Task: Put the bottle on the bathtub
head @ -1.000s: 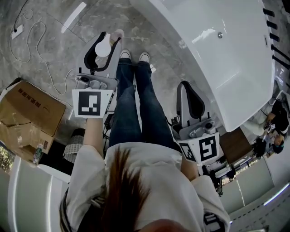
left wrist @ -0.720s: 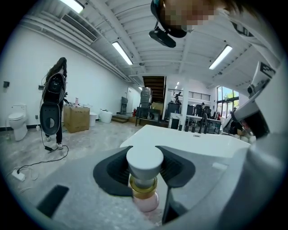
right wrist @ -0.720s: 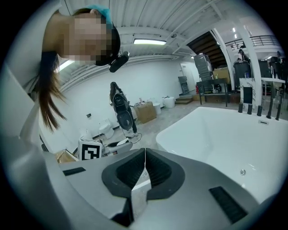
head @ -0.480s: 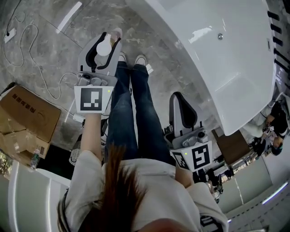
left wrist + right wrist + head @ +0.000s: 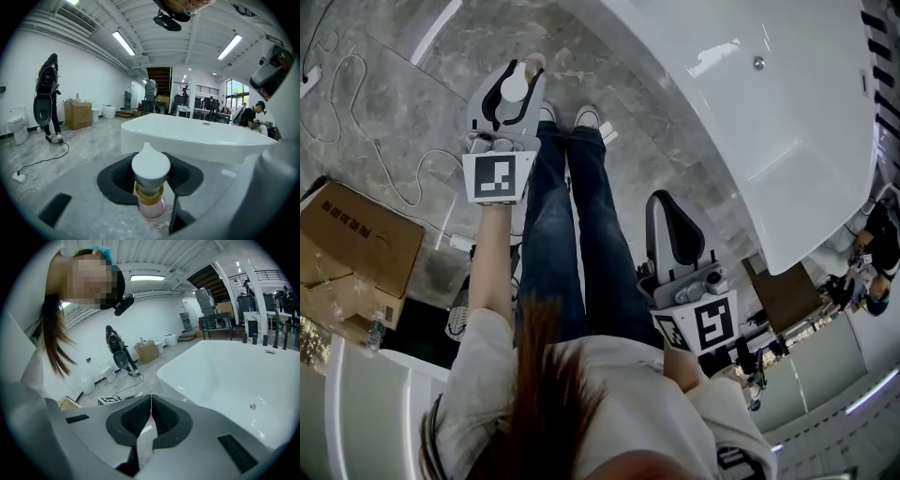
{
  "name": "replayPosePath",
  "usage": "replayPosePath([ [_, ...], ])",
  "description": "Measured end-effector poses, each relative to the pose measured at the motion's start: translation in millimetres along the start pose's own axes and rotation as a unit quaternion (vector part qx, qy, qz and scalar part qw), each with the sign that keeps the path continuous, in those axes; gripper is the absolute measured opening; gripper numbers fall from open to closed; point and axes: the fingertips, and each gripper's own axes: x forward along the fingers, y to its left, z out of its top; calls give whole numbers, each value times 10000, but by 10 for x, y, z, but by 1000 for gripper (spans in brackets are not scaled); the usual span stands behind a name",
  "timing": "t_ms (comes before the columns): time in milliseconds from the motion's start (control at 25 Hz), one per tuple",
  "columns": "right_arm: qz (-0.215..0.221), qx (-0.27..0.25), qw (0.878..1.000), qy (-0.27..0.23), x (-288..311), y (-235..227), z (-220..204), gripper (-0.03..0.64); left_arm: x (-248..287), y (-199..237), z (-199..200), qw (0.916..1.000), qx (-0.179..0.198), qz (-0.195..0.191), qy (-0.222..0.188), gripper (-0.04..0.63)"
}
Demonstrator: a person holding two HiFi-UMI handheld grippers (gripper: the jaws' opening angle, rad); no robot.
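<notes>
Close in, the right tool (image 5: 675, 223) idles, jaws together on nothing. Out front, the left tool (image 5: 514, 80) clamps the pink bottle (image 5: 150, 185) above the floor (image 5: 394, 112). The bathtub (image 5: 197, 138) lies beyond, so carry it level and aim for the flat rim.

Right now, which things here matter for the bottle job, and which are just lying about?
For the job: the bottle, gripped in the left claw; the bathtub.
Lying about: cardboard box; toilet; the right claw, shut and empty.
</notes>
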Motion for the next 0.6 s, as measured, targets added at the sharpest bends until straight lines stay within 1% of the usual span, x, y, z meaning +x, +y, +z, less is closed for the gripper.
replayPosePath([
  [160, -17, 62, 10000, 57, 9, -73, -75, 14, 116, -35, -320, 9999, 2, -8, 154, 160],
  [320, -16, 131, 9999, 56, 42, -130, -152, 14, 242, -54, -593, 9994, -155, 50, 291, 160],
  [600, 7, 225, 9997, -38, 217, -254, -374, 14, 509, -73, -1026, 9988, -280, 59, 385, 160],
])
